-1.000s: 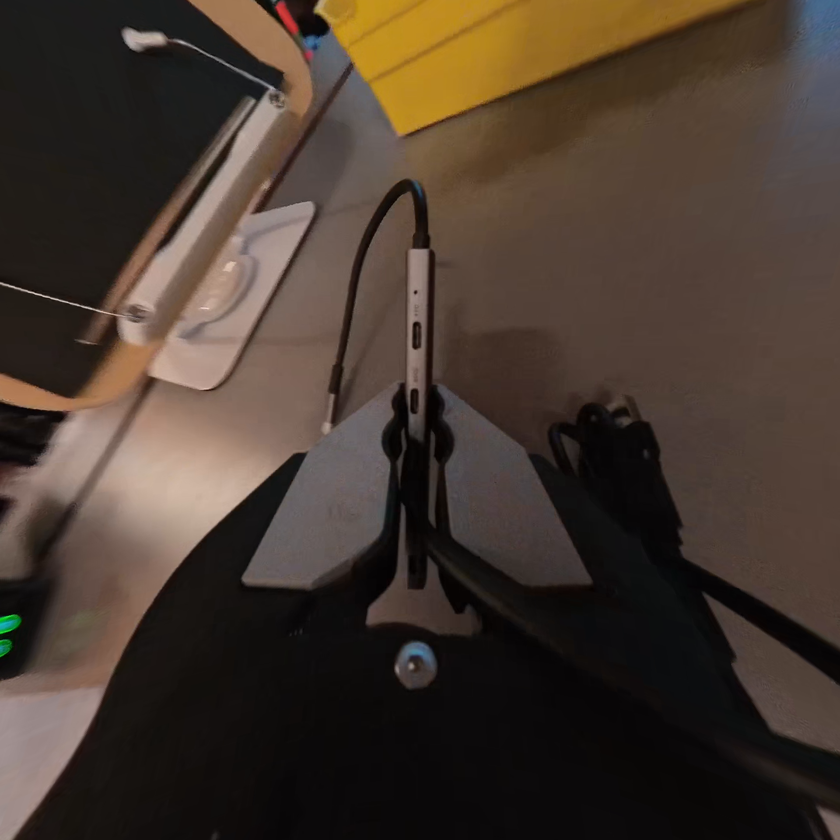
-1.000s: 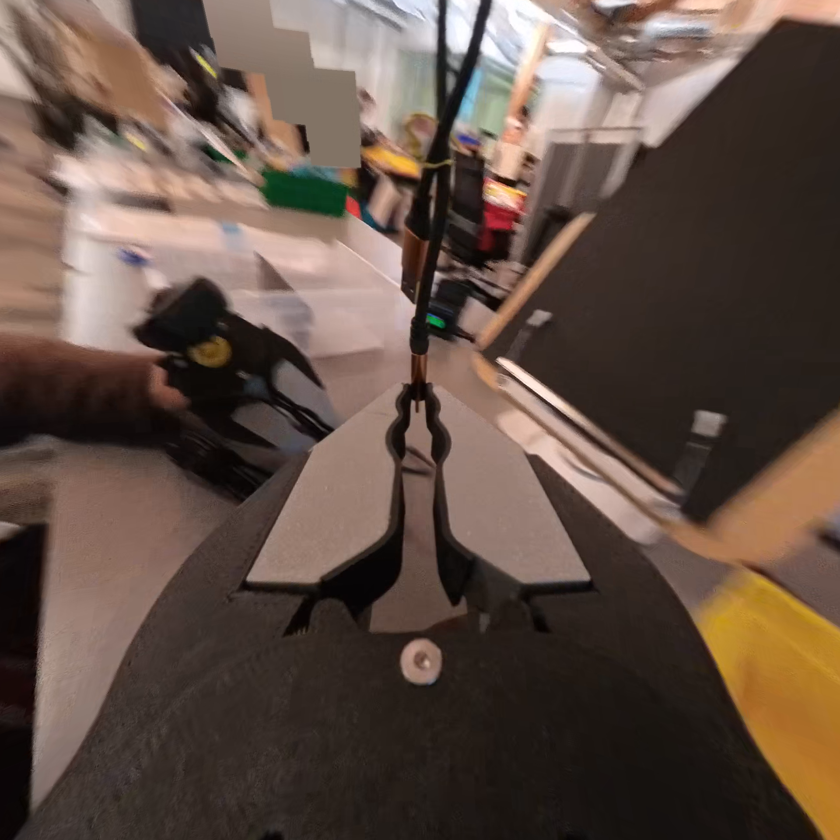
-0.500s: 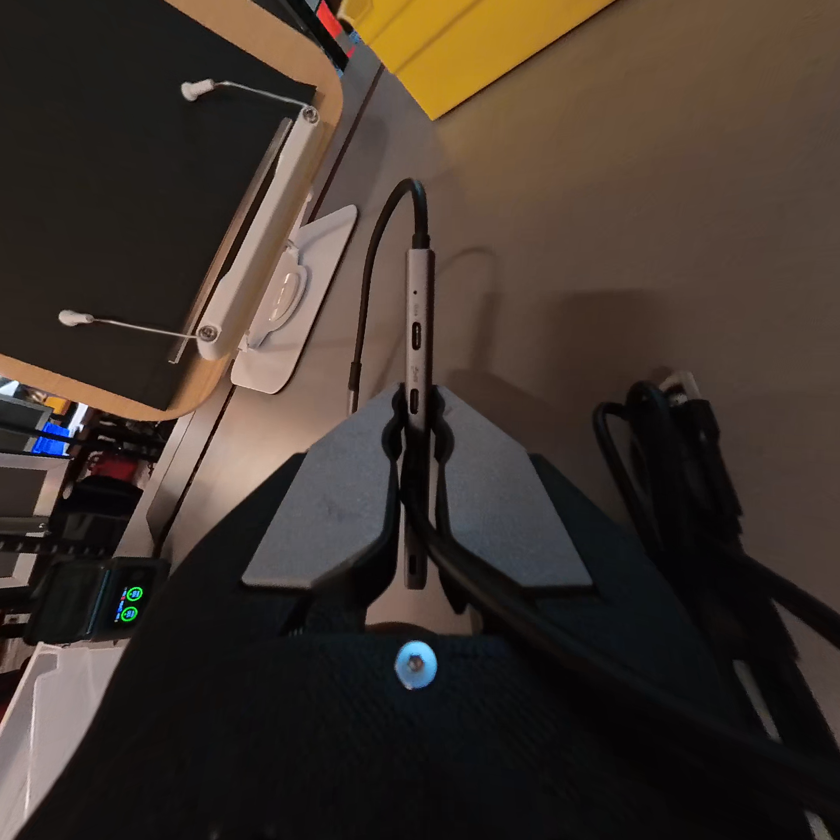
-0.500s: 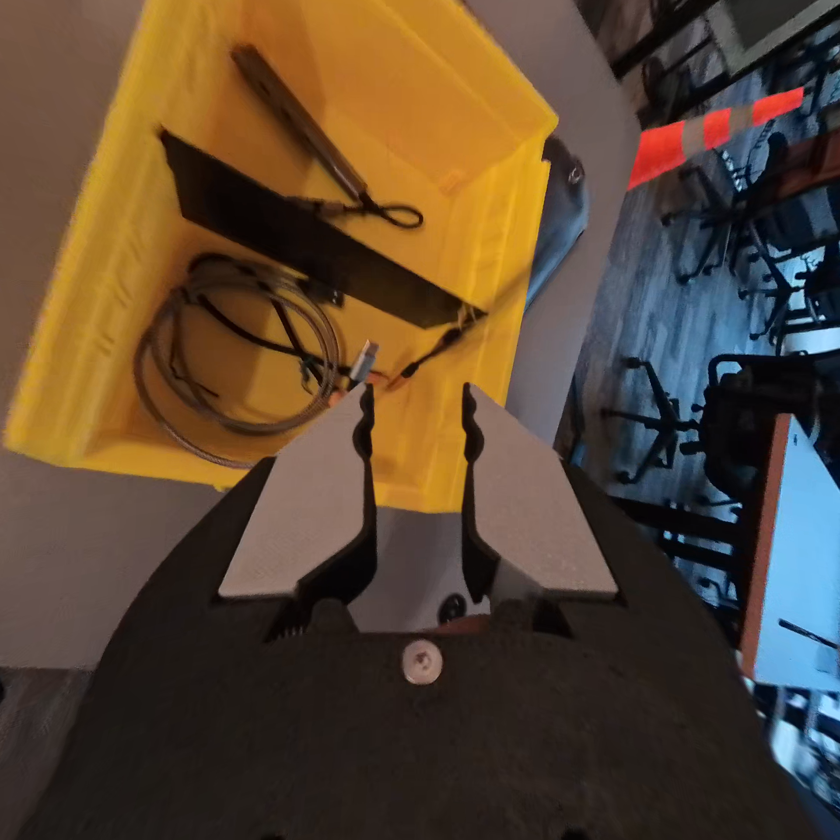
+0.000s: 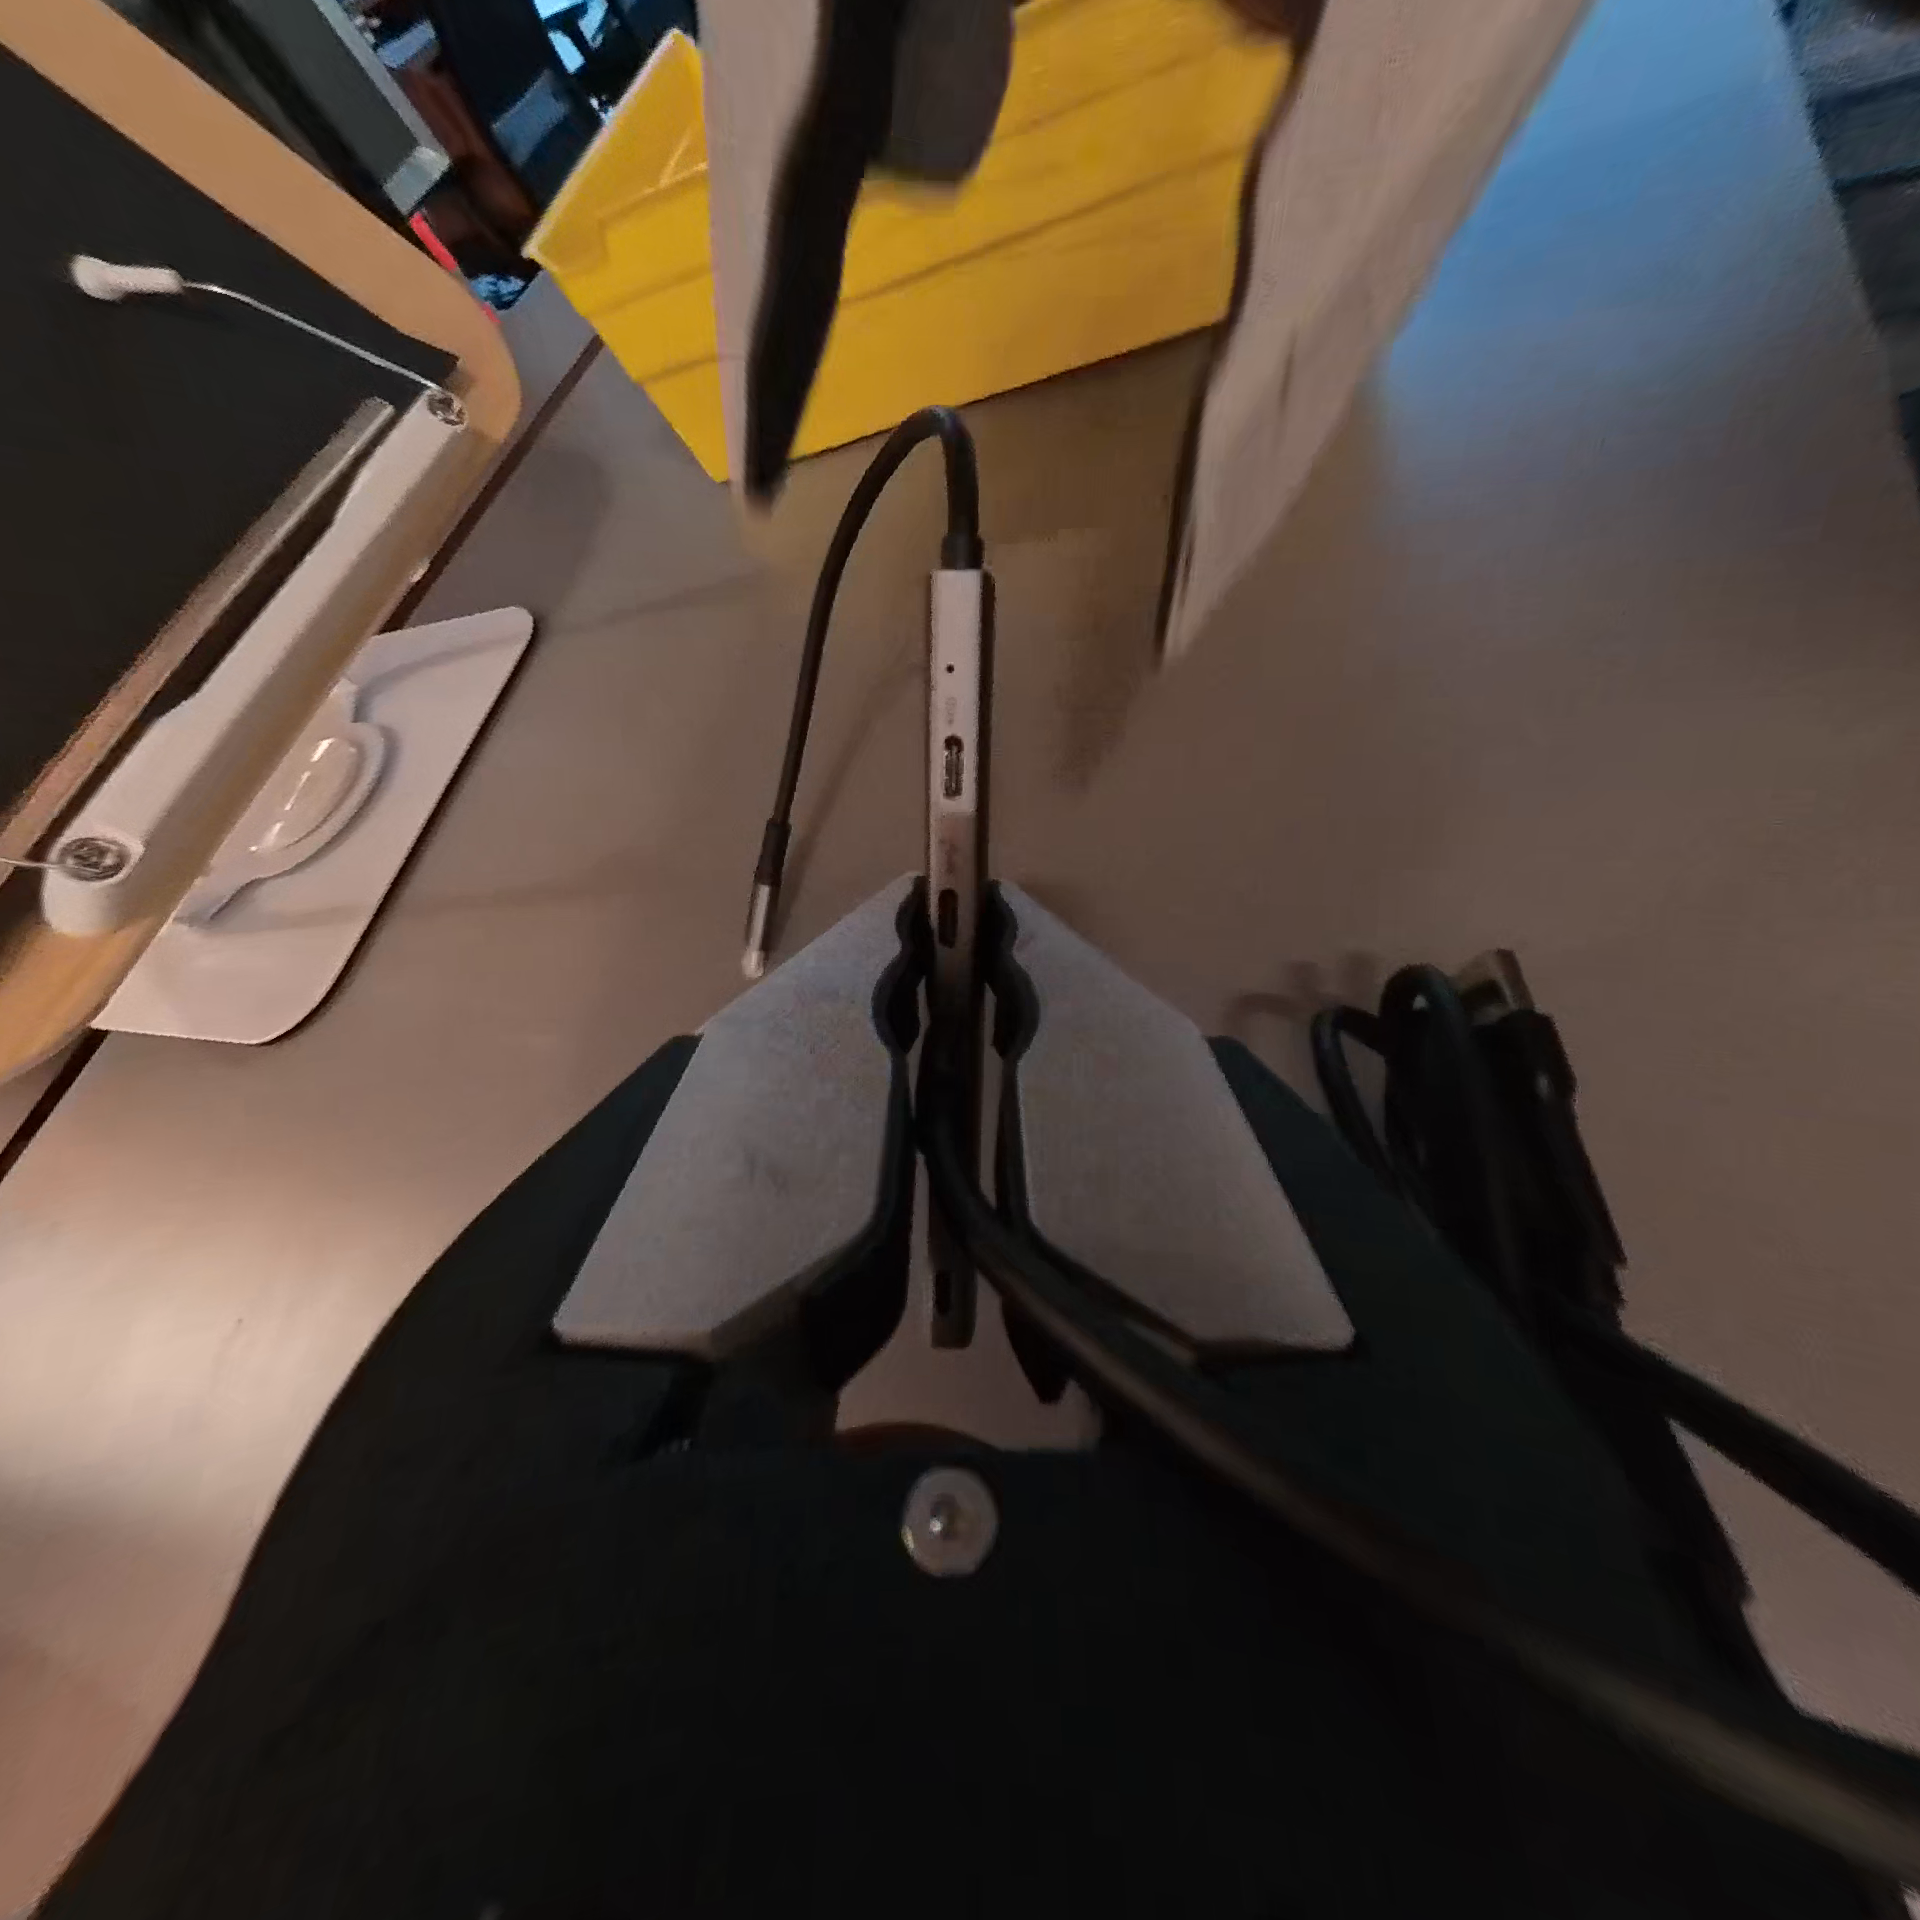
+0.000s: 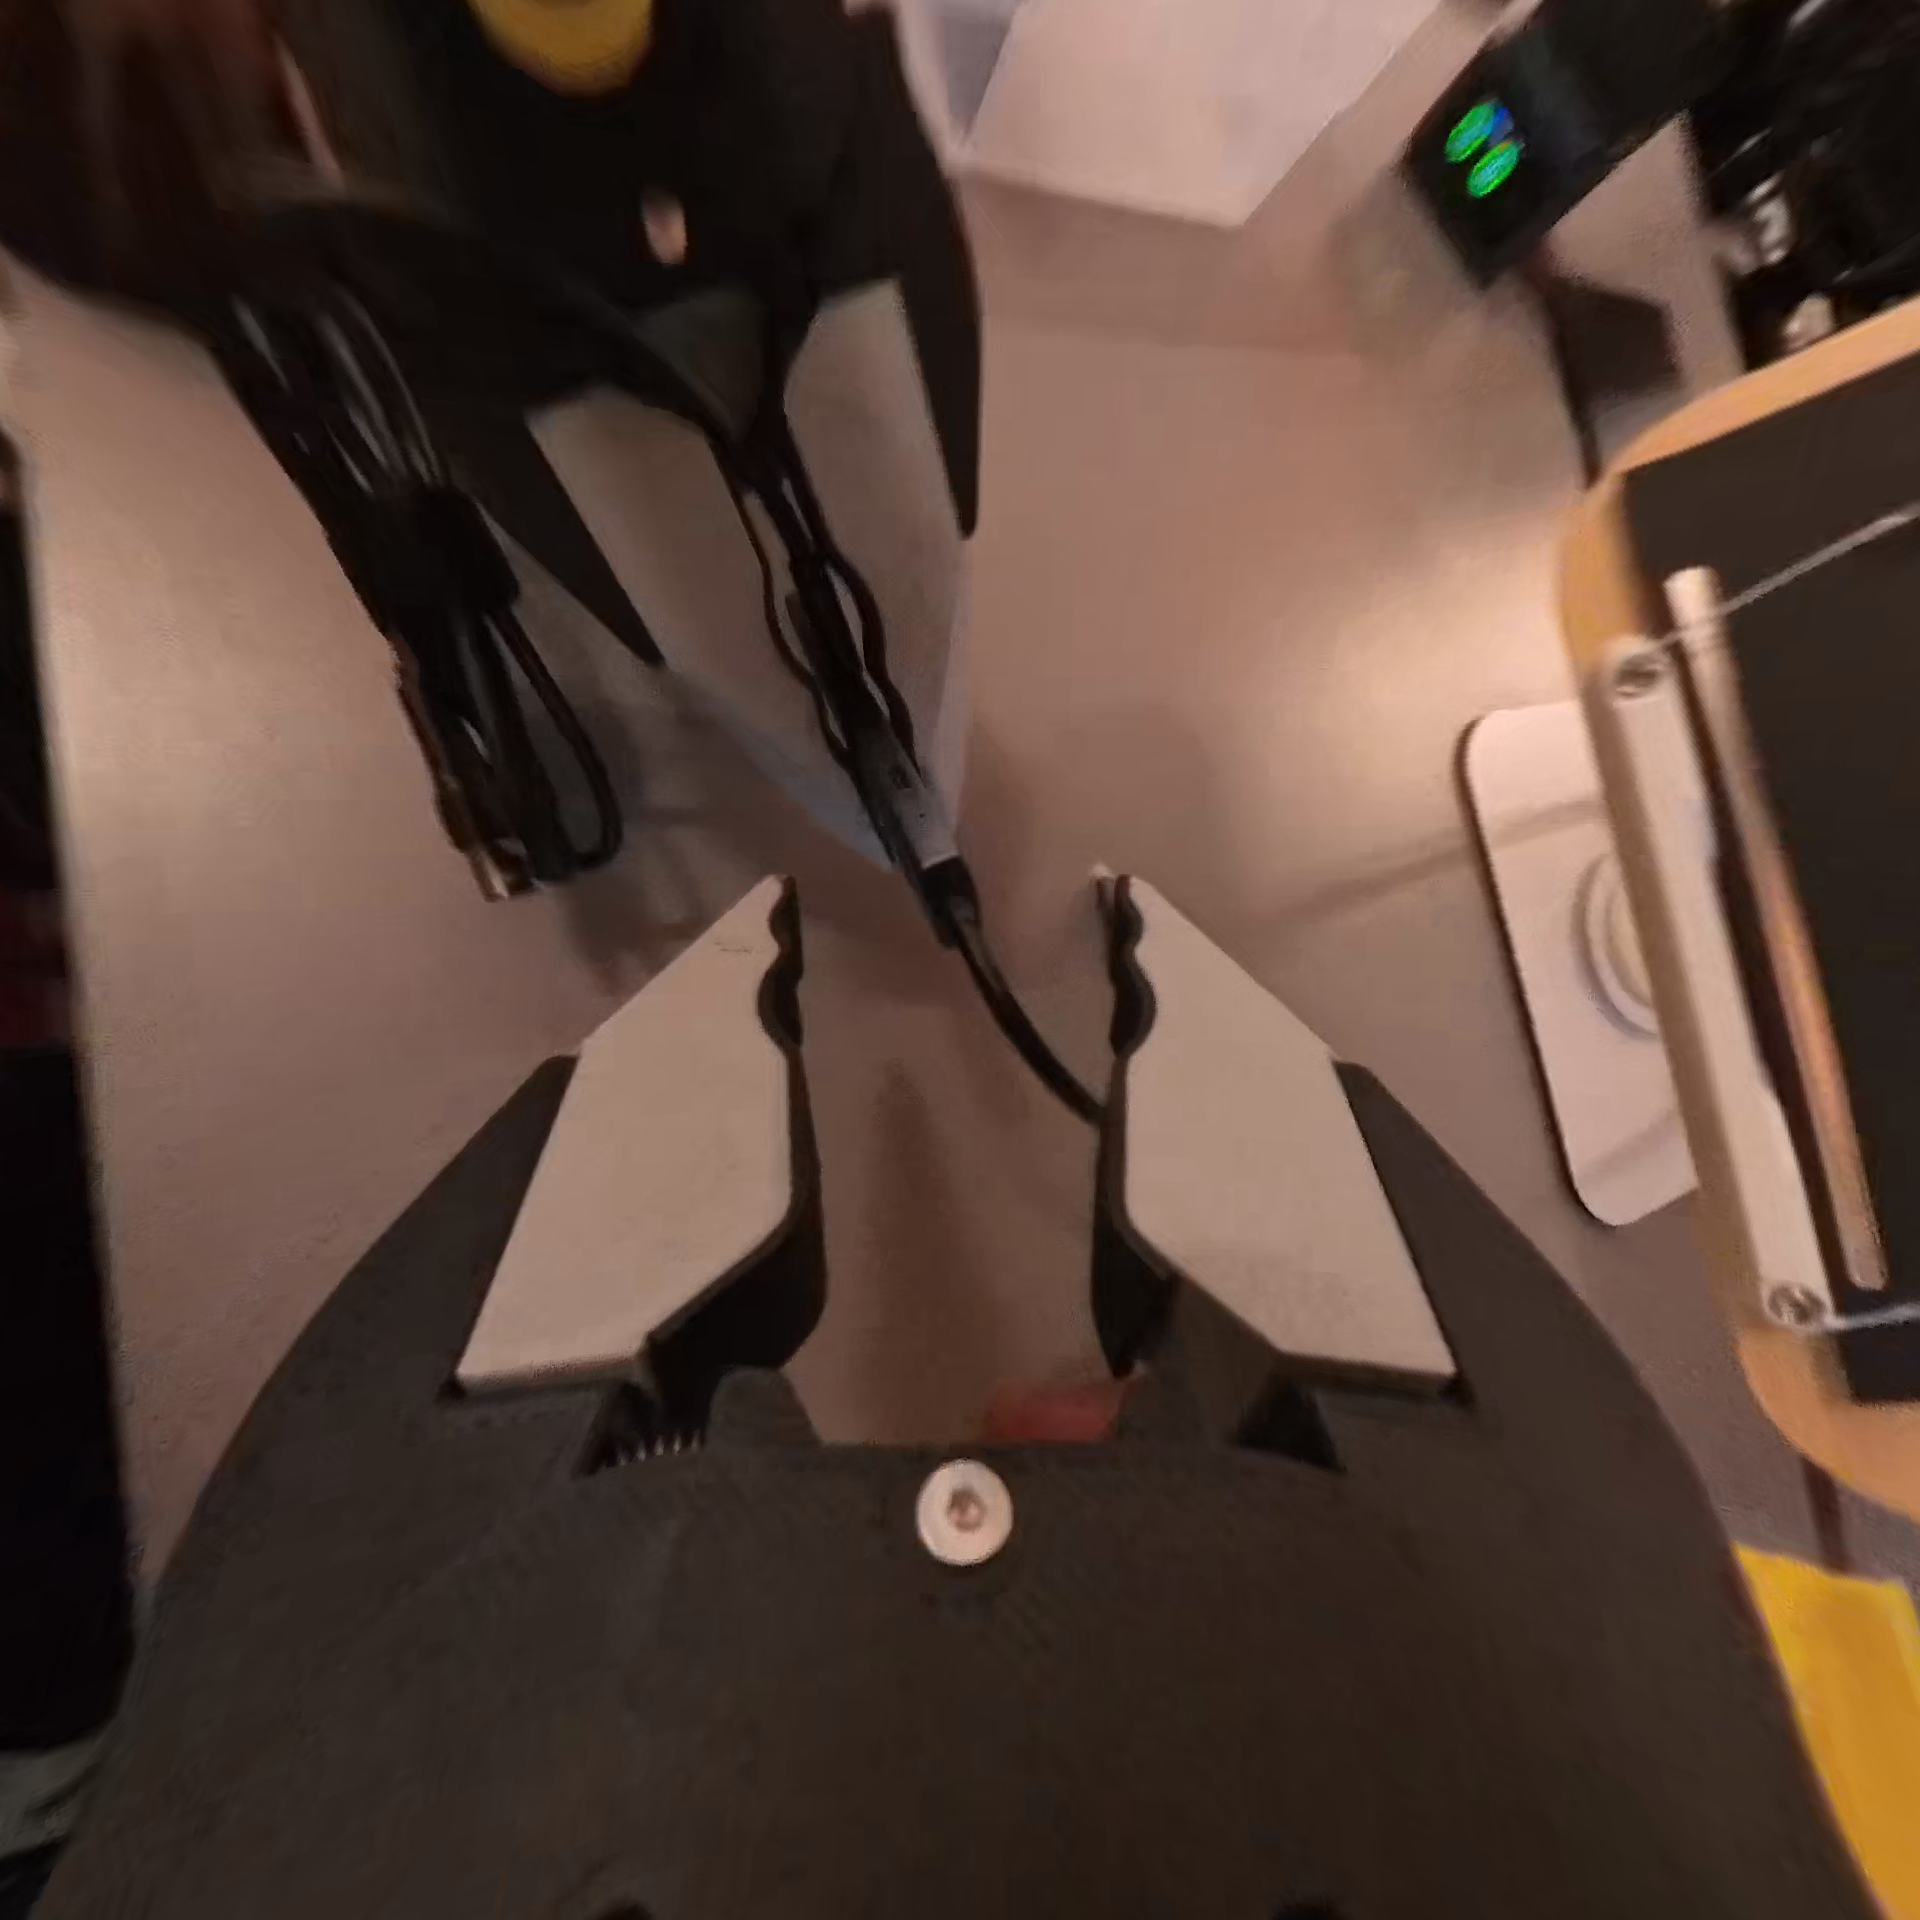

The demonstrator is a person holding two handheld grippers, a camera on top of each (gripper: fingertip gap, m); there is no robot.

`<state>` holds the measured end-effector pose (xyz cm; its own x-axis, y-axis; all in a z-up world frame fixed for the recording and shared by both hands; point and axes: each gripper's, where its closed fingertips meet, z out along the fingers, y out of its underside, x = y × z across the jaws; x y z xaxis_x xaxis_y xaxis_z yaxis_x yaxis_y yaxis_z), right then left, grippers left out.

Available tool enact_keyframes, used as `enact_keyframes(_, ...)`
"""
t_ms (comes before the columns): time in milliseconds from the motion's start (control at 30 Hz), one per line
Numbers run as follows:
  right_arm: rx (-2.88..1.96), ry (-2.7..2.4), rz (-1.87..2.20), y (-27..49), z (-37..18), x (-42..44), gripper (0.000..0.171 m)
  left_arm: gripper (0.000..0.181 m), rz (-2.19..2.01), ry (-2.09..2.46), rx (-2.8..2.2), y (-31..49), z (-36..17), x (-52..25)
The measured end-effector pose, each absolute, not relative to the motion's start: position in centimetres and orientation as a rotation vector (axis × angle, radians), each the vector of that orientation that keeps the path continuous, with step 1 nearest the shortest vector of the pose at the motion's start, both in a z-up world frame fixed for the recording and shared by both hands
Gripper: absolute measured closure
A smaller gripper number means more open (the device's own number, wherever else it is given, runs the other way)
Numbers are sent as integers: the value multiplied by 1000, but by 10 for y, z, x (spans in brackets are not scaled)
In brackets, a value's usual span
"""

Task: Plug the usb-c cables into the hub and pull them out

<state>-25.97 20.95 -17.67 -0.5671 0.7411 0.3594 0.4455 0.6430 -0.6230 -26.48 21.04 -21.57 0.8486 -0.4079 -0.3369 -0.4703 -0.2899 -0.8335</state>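
grey hub (image 5: 958, 748) clenched edge-on in left claw (image 5: 954, 914), right claw (image 6: 945, 904) released and empty, next to fetch bundled cable (image 5: 1475, 1101) from tabletop (image 5: 1558, 727).

Beige surface (image 5: 1558, 831). Yellow bin (image 5: 987, 270) at far end. White stand base (image 5: 343, 821) at left edge. Bundled black cables (image 5: 1475, 1122) lie at right, near side.
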Motion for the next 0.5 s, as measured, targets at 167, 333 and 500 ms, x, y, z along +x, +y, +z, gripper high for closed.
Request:
enact_keyframes(167,-851,-2312,640,207,-205,-277,165,173,103,652,-1944,206,-216,-275)
enact_keyframes(333,-793,-2087,1086,205,-177,-275,167,163,-4,497,-1893,203,-194,-286)
enact_keyframes(500,-788,-2001,1436,199,-160,-265,171,169,-159,459,-1839,199,-184,-281)
